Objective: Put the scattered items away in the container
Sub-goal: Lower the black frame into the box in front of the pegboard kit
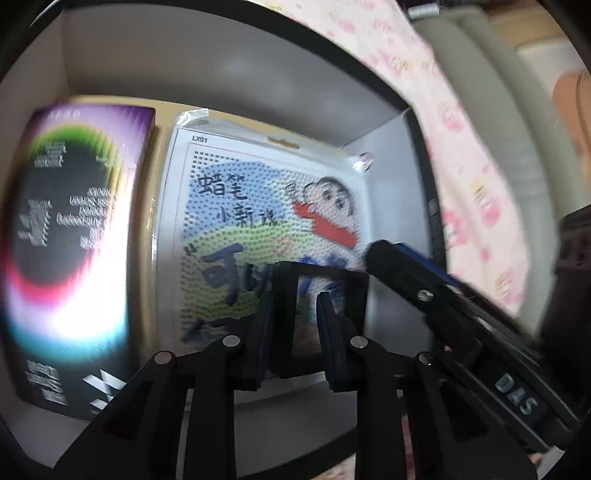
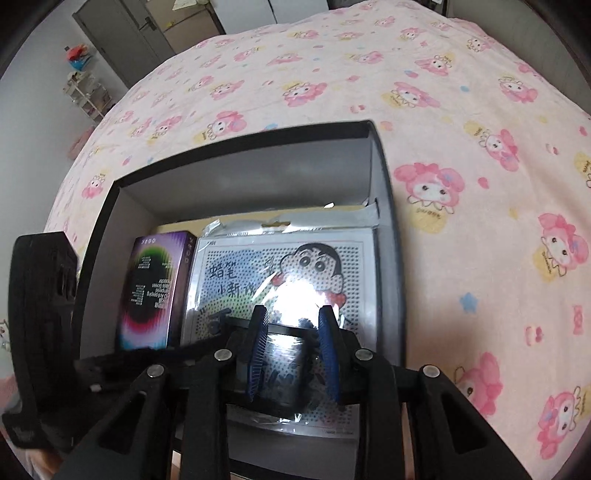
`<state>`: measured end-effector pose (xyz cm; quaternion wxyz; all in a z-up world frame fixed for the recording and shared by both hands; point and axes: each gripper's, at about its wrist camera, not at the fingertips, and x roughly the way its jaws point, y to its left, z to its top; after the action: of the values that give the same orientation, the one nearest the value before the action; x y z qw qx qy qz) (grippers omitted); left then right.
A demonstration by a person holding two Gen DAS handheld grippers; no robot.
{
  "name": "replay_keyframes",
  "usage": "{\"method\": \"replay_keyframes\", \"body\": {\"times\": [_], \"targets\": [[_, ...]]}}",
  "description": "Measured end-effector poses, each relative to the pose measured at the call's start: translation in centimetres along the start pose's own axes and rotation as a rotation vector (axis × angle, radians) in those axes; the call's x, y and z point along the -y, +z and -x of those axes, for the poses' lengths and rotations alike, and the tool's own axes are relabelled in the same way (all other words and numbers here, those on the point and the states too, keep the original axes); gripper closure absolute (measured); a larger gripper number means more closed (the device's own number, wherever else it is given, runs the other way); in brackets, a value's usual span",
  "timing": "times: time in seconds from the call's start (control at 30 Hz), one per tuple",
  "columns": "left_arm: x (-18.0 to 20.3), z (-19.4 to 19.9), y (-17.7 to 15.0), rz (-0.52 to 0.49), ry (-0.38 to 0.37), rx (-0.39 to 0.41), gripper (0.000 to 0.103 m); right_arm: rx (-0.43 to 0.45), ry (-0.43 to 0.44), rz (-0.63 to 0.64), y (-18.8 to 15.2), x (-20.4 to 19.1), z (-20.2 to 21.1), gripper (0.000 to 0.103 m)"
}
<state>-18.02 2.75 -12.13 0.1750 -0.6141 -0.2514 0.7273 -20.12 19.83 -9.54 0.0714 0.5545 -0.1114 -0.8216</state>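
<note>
A dark box with grey inner walls [image 2: 240,184] lies on the bed. Inside it lie a purple and black screen-protector box [image 1: 70,240] on the left, which also shows in the right wrist view [image 2: 151,291], and a cartoon bead-art pack in clear plastic [image 1: 258,206], which also shows in the right wrist view [image 2: 284,273]. My left gripper [image 1: 295,317] holds a black frame-like item [image 1: 321,295] over the pack. My right gripper [image 2: 293,350] hovers over the pack's near edge with its jaws apart; a dark item lies between them, and contact is unclear. The right gripper also shows in the left wrist view [image 1: 388,254].
The box sits on a pink cartoon-print bedsheet [image 2: 461,147]. A door [image 2: 122,33] and a small shelf [image 2: 85,92] stand far behind the bed. The left gripper's body [image 2: 40,314] fills the left side of the right wrist view.
</note>
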Motion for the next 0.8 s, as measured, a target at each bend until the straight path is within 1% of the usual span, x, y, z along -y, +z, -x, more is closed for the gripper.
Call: {"method": "replay_keyframes", "body": {"times": [0.03,0.07,0.1,0.17,0.2,0.27,0.33,0.37,0.47,0.53,0.57,0.63,0.67,0.7,0.73,0.77,0.8], "targets": [[-0.6,0.6,-0.1,0.021,0.008,0.024,0.082,0.001,0.009,-0.007,0.0,-0.1,-0.1,0.078],[-1.1,1.2,-0.2,0.040,0.038,0.054,0.082,-0.002,0.015,-0.013,0.0,-0.2,-0.4,0.078],[-1.5,1.6,-0.3,0.053,0.066,0.068,0.082,0.001,0.000,-0.005,0.0,-0.5,-0.6,0.078],[-1.8,1.8,-0.5,0.053,0.116,0.064,0.082,0.000,-0.016,0.028,0.1,-1.1,-1.1,0.079],[-1.5,1.9,-0.7,0.035,0.155,0.062,0.082,-0.012,-0.025,0.033,0.1,-1.4,-1.6,0.079],[-0.6,1.8,-1.1,-0.008,0.200,0.053,0.082,-0.019,-0.054,0.048,0.1,-1.7,-2.1,0.079],[0.4,1.2,-1.5,-0.048,0.224,0.028,0.083,-0.004,-0.109,0.067,0.1,-2.0,-2.1,0.078],[0.7,1.1,-1.7,-0.062,0.222,0.024,0.083,0.003,-0.120,0.065,0.1,-1.9,-1.9,0.081],[1.8,0.5,-2.2,-0.107,0.184,-0.011,0.083,0.005,-0.097,0.032,0.3,-1.2,-1.4,0.081],[2.7,0.1,-2.9,-0.141,0.152,-0.042,0.083,0.005,-0.132,0.023,0.0,-0.7,-1.1,0.081],[3.1,-0.2,-3.3,-0.152,0.130,-0.066,0.091,0.004,-0.138,0.022,-0.1,-0.6,-1.0,0.081],[3.6,-0.3,-4.0,-0.189,0.157,-0.064,0.091,0.004,-0.129,0.018,-0.2,-0.5,-0.8,0.081],[3.6,-0.1,-4.2,-0.193,0.151,-0.061,0.091,0.001,-0.110,0.015,-0.2,-0.5,-0.7,0.081],[3.2,0.2,-4.3,-0.172,0.122,-0.062,0.091,-0.006,-0.094,0.013,-0.2,-0.5,-0.7,0.081],[2.6,0.7,-4.4,-0.141,0.087,-0.067,0.087,-0.015,-0.081,0.012,-0.2,-0.7,-0.8,0.081],[1.9,1.5,-4.5,-0.117,0.075,-0.059,0.085,-0.017,-0.076,0.019,-0.3,-0.8,-0.8,0.080],[1.7,2.1,-4.7,-0.114,0.104,-0.040,0.084,-0.017,-0.060,0.026,-0.4,-1.1,-0.8,0.080]]}}
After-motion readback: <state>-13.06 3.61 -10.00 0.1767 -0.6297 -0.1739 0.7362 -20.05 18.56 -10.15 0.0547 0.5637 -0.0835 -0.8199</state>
